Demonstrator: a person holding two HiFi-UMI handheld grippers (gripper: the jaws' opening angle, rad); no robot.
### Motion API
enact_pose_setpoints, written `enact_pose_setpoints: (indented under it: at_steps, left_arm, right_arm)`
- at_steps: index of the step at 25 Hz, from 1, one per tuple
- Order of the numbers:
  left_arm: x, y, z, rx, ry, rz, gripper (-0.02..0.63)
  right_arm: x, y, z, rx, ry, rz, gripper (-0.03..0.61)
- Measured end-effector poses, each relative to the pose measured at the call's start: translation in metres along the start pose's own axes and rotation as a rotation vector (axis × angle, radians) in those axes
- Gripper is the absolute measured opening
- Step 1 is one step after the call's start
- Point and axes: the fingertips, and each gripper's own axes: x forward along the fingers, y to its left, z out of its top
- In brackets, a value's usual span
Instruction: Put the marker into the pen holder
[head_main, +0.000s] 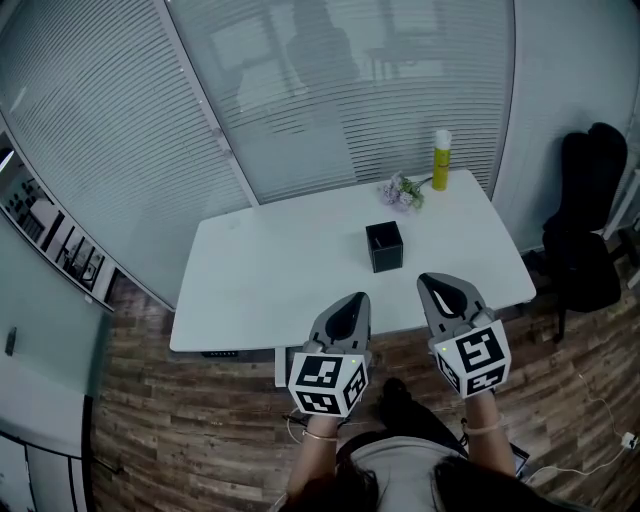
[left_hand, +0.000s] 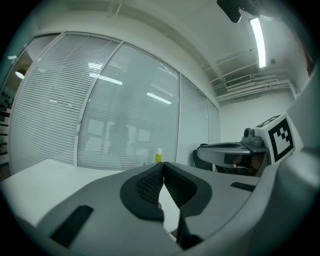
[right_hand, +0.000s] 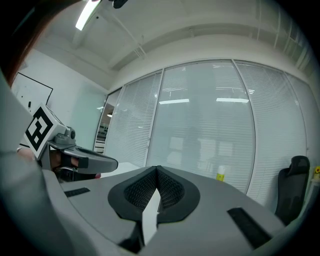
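A black square pen holder stands near the middle of the white table. I cannot make out a marker in any view. My left gripper hovers over the table's front edge, jaws closed tip to tip with nothing between them, as the left gripper view shows. My right gripper is beside it on the right, just short of the holder, also shut and empty. Each gripper shows in the other's view: the right gripper and the left gripper.
A yellow bottle with a white cap and a small bunch of flowers stand at the table's far right corner. A black bag leans by the wall on the right. Glass walls with blinds back the table.
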Motion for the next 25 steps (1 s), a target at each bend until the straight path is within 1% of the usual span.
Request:
enact_pose_setpoints:
  at_steps: [14, 25]
  left_arm:
    - [-0.013, -0.016, -0.006, -0.006, -0.008, -0.022, 0.019]
    - [-0.015, -0.025, -0.014, -0.007, 0.013, -0.048, 0.019]
  right_arm:
    - [-0.023, 0.01, -0.006, 0.006, 0.004, -0.02, 0.028]
    - [-0.029, 0.012, -0.007, -0.005, 0.02, -0.042, 0.028]
